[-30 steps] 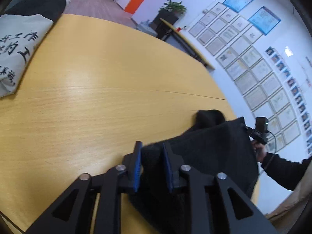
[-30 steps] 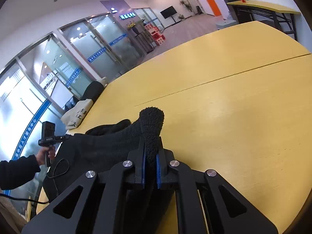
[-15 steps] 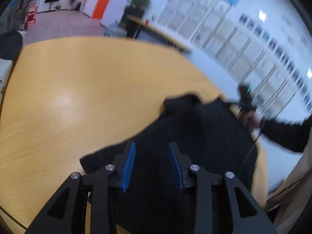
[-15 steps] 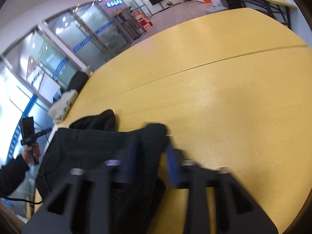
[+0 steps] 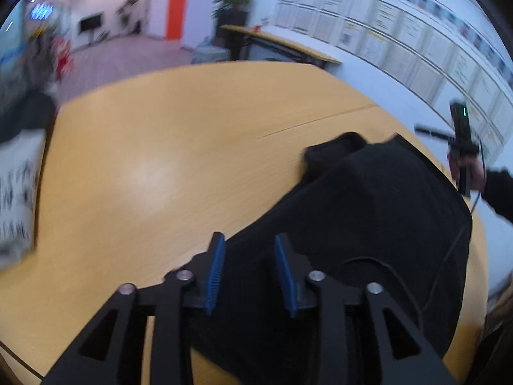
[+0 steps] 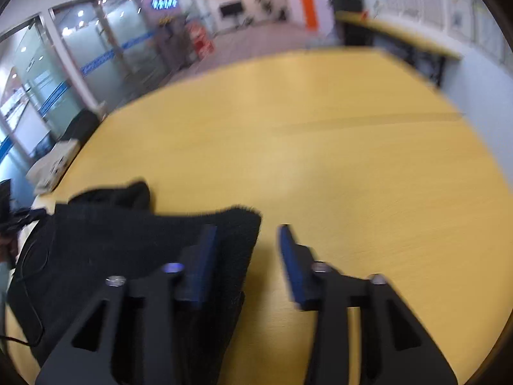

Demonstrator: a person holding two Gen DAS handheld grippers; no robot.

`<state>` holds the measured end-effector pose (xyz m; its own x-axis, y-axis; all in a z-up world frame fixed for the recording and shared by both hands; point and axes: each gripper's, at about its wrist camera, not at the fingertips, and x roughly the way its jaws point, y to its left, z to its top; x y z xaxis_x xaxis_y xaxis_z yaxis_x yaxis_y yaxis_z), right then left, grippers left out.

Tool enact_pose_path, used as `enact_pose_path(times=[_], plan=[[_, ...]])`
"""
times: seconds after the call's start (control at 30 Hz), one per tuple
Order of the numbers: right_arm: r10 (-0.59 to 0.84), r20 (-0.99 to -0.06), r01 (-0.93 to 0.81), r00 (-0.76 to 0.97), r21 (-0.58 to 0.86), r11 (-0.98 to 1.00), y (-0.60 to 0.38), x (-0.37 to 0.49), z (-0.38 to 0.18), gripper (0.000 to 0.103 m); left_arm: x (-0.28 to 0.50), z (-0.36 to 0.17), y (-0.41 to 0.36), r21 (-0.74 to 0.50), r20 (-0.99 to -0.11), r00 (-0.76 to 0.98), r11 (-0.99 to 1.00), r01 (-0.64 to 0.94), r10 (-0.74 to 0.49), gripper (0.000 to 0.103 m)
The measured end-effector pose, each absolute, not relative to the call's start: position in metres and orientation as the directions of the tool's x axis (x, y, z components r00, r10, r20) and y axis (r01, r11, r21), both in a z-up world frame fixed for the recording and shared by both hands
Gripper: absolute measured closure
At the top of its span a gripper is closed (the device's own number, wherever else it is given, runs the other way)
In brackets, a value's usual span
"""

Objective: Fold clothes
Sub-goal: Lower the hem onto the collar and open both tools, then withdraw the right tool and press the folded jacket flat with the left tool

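We're over a broad yellow wooden surface (image 5: 154, 166), a seam running across it. The black garment (image 5: 368, 224) lies spread on its near edge, one bunched lump at its far side and a thin cord looping over the cloth. In the right wrist view the garment (image 6: 128, 250) fills the lower left, its fuzzy corner lying between our right fingers. A pale folded garment with dark print (image 5: 17, 192) sits at the surface's left edge, well apart from the black one, badly blurred. At the far right a hand (image 5: 471, 166) in a dark sleeve holds a black handheld device. Our left gripper (image 5: 250, 266) hangs over the black cloth, its blue-padded fingers apart, nothing clamped between them. Our right gripper (image 6: 247, 256) has its fingers wide apart too, one over the cloth, the other over bare wood.
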<state>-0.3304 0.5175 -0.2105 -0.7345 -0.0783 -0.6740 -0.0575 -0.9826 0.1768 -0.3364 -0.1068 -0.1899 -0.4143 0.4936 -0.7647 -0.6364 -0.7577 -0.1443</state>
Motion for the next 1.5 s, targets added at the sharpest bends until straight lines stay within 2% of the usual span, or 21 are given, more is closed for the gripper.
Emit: enact_pose_path(times=[0.13, 0.2, 0.27, 0.33, 0.4, 0.47, 0.53, 0.57, 0.6, 0.67, 0.8, 0.9, 0.97, 1.07, 1.13, 1.27, 1.33, 1.37, 1.4, 1.5], plan=[[-0.164, -0.608, 0.079, -0.777, 0.164, -0.983, 0.445, -0.309, -0.168, 0.026, -0.324, -0.161, -0.048, -0.115, -0.739, -0.344, -0.612, -0.783, 0.579, 0.055], [-0.24, -0.648, 0.193, -0.723, 0.143, -0.971, 0.389, -0.321, -0.182, 0.027, -0.318, -0.161, -0.008, -0.121, -0.741, -0.27, -0.518, -0.847, 0.615, 0.053], [-0.298, -0.676, 0.264, -0.674, 0.156, -0.952, 0.346, -0.336, -0.209, 0.029, -0.312, -0.175, 0.028, -0.107, -0.777, -0.212, -0.456, -0.883, 0.593, 0.053], [-0.263, -0.756, 0.251, -0.6, 0.134, -0.959, 0.323, -0.352, -0.246, 0.036, -0.308, -0.204, 0.05, -0.074, -0.839, -0.179, -0.434, -0.898, 0.513, 0.053], [-0.191, -0.815, 0.211, -0.548, 0.086, -0.974, 0.318, -0.358, -0.273, 0.053, -0.304, -0.221, 0.051, -0.063, -0.868, -0.168, -0.439, -0.896, 0.468, 0.053], [-0.167, -0.818, 0.186, -0.551, 0.074, -0.98, 0.335, -0.348, -0.27, 0.065, -0.297, -0.226, 0.041, -0.072, -0.871, -0.166, -0.454, -0.888, 0.463, 0.053], [-0.125, -0.819, 0.163, -0.561, 0.038, -0.986, 0.351, -0.331, -0.26, 0.061, -0.279, -0.217, 0.023, -0.088, -0.873, -0.157, -0.465, -0.881, 0.462, 0.053], [-0.087, -0.82, 0.151, -0.566, 0.0, -0.989, 0.358, -0.318, -0.253, 0.047, -0.268, -0.214, 0.015, -0.089, -0.877, -0.15, -0.462, -0.882, 0.456, 0.053], [-0.049, -0.819, 0.139, -0.571, -0.038, -0.99, 0.365, -0.305, -0.246, 0.029, -0.254, -0.213, 0.008, -0.084, -0.885, -0.146, -0.459, -0.885, 0.442, 0.053], [-0.064, -0.794, 0.111, -0.604, -0.005, -0.994, 0.381, -0.262, -0.226, 0.025, -0.227, -0.202, -0.004, -0.075, -0.892, -0.142, -0.45, -0.89, 0.429, 0.053], [-0.105, -0.753, -0.003, -0.65, 0.141, -0.99, 0.402, -0.166, -0.207, 0.008, -0.182, -0.161, -0.009, -0.031, -0.883, -0.152, -0.379, -0.925, 0.445, 0.053], [-0.136, -0.795, -0.204, -0.591, 0.311, -0.928, 0.408, -0.099, -0.231, 0.008, -0.179, -0.155, 0.017, 0.031, -0.866, -0.16, -0.27, -0.962, 0.473, 0.053], [-0.152, -0.815, -0.311, -0.56, 0.376, -0.873, 0.405, -0.078, -0.254, 0.008, -0.184, -0.159, 0.04, 0.066, -0.853, -0.155, -0.193, -0.979, 0.498, 0.053], [-0.188, -0.784, -0.397, -0.592, 0.487, -0.778, 0.4, -0.082, -0.285, 0.008, -0.191, -0.166, 0.075, 0.121, -0.834, -0.143, -0.077, -0.99, 0.532, 0.053], [-0.178, -0.735, -0.405, -0.654, 0.539, -0.739, 0.394, -0.095, -0.294, 0.008, -0.203, -0.187, 0.096, 0.13, -0.847, -0.133, -0.042, -0.991, 0.514, 0.053], [-0.135, -0.663, -0.403, -0.737, 0.591, -0.699, 0.389, -0.13, -0.302, 0.007, -0.22, -0.225, 0.112, 0.057, -0.879, -0.069, -0.04, -0.998, 0.472, 0.049], [-0.119, -0.649, -0.401, -0.751, 0.593, -0.698, 0.39, -0.149, -0.305, 0.013, -0.221, -0.236, 0.108, 0.064, -0.86, -0.073, -0.036, -0.997, 0.504, 0.046], [-0.12, -0.654, -0.403, -0.747, 0.589, -0.7, 0.39, -0.158, -0.308, 0.033, -0.222, -0.237, 0.108, 0.06, -0.858, -0.077, -0.051, -0.997, 0.508, 0.046], [-0.14, -0.657, -0.402, -0.741, 0.601, -0.691, 0.394, -0.165, -0.311, 0.048, -0.223, -0.237, 0.109, 0.056, -0.855, -0.082, -0.066, -0.996, 0.511, 0.045], [-0.172, -0.651, -0.388, -0.739, 0.621, -0.681, 0.408, -0.175, -0.31, 0.068, -0.22, -0.236, 0.114, 0.047, -0.853, -0.108, -0.131, -0.99, 0.51, 0.045]])
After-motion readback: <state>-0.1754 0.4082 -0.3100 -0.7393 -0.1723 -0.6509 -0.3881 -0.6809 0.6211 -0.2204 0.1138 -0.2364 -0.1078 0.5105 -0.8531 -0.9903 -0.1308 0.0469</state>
